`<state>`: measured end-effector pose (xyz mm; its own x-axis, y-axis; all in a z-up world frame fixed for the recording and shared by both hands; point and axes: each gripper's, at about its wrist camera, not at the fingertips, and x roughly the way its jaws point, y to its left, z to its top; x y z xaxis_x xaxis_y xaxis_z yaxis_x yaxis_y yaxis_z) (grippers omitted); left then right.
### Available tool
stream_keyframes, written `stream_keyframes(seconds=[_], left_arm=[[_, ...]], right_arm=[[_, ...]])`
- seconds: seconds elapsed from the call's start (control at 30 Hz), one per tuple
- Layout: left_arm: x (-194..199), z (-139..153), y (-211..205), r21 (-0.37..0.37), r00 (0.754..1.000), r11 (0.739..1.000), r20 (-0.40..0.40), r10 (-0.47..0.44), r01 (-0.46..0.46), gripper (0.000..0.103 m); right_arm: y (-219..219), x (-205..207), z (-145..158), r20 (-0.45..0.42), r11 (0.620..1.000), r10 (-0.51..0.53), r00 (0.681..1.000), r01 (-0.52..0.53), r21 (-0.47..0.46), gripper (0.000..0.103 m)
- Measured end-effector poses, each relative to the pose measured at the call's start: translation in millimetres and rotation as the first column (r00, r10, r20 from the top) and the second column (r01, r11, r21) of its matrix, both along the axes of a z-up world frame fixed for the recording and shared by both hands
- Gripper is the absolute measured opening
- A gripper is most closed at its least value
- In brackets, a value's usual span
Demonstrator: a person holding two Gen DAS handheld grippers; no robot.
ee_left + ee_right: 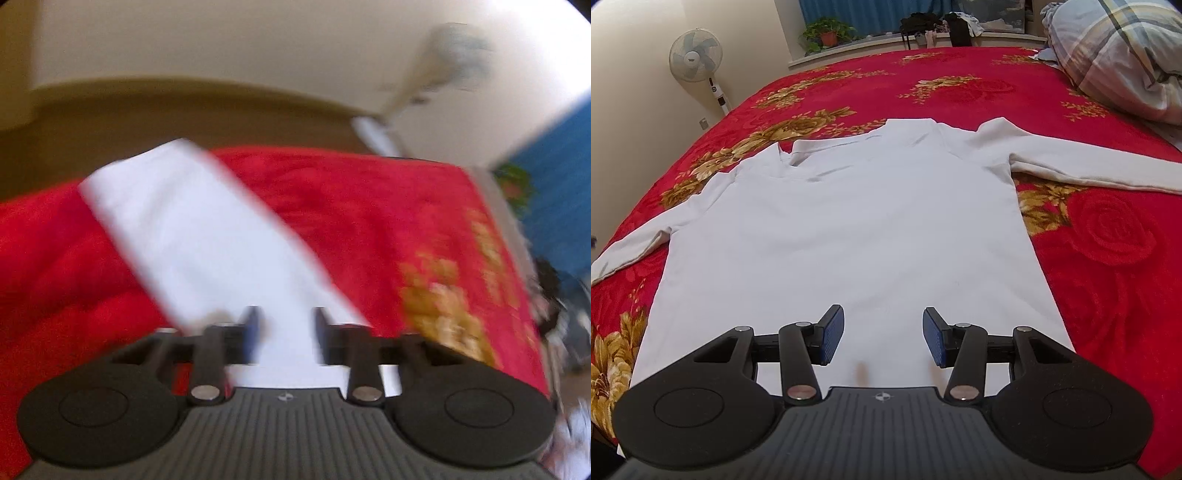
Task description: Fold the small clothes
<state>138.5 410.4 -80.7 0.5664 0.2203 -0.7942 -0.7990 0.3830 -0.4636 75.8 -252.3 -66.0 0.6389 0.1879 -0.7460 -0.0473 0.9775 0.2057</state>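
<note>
1. Nearest the left wrist camera, the left gripper hangs over a white sleeve; its jaws stand apart, released, with nothing clamped. The whole view is blurred.
2. That sleeve runs from the gripper up and to the left across a red bedspread with gold flowers.
3. Far right in this view, a white fan stands by the wall, blurred.
4. Nearest the right wrist camera, the right gripper hovers above the lower part of a white long-sleeved shirt; its blue pads are spread, gripping nothing.
5. At far left, the fan stands beside the bed.
6. The shirt lies flat in the middle of the bedspread, collar away from the camera, one sleeve stretched left and one stretched right.
7. Behind the bed, a potted plant sits on a window ledge.
8. At far right, a plaid pillow rests on the bedspread, well apart from the shirt.
</note>
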Motion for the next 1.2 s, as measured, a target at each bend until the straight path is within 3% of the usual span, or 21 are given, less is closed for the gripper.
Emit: stream_keyframes(seconds=[0.07, 0.13, 0.3, 0.37, 0.57, 0.63, 0.67, 0.7, 0.83, 1.0, 1.1, 1.2], left_arm=[[-13, -11, 12, -0.039, 0.996, 0.996, -0.036, 0.08, -0.082, 0.043], [-24, -14, 19, -0.077, 0.992, 0.989, 0.001, 0.127, -0.127, 0.041], [-31, -14, 19, -0.037, 0.984, 0.984, -0.024, 0.176, -0.177, 0.016], [-30, -11, 16, -0.018, 0.983, 0.984, -0.04, 0.177, -0.178, 0.0], [-15, 7, 6, 0.066, 0.991, 0.989, 0.006, 0.132, -0.132, 0.0], [-9, 3, 6, 0.042, 0.99, 0.99, -0.039, 0.133, -0.131, 0.004], [-10, -1, 7, 0.021, 0.985, 0.988, -0.08, 0.151, -0.15, 0.018], [-13, -6, 9, -0.006, 0.979, 0.985, -0.105, 0.172, -0.174, 0.024], [-27, -12, 18, -0.083, 0.977, 0.974, -0.042, 0.209, -0.212, 0.023], [-36, -8, 14, -0.088, 0.967, 0.963, -0.032, 0.253, -0.255, 0.023], [-30, -9, 13, -0.056, 0.972, 0.971, -0.036, 0.233, -0.235, 0.026], [-30, -18, 22, -0.089, 0.967, 0.964, 0.004, 0.254, -0.252, 0.026]], right_arm=[[-1, 0, 0, -0.001, 1.0, 0.001, 1.0, -0.001, 0.007, 0.049], [-1, 1, 0, -0.004, 1.0, 0.003, 1.0, -0.003, 0.01, 0.049], [1, 2, -2, -0.013, 1.0, 0.01, 1.0, -0.01, 0.006, 0.049], [2, 2, -3, -0.018, 1.0, 0.01, 1.0, -0.01, 0.005, 0.049], [0, 2, -4, -0.024, 1.0, 0.007, 1.0, -0.007, 0.0, 0.049], [0, 1, -5, -0.026, 1.0, 0.005, 1.0, -0.005, -0.001, 0.049], [-1, 1, -6, -0.028, 1.0, 0.004, 1.0, -0.004, -0.003, 0.049], [-1, 0, -6, -0.031, 1.0, 0.003, 1.0, -0.003, -0.003, 0.049], [-4, 0, -7, -0.041, 1.0, -0.002, 0.999, 0.002, 0.0, 0.049], [-2, 0, -8, -0.043, 1.0, 0.002, 0.999, -0.002, 0.003, 0.049], [-1, 1, -8, -0.045, 1.0, 0.007, 0.999, -0.007, 0.002, 0.049], [-1, 1, -9, -0.049, 1.0, 0.004, 0.999, -0.004, 0.004, 0.049]])
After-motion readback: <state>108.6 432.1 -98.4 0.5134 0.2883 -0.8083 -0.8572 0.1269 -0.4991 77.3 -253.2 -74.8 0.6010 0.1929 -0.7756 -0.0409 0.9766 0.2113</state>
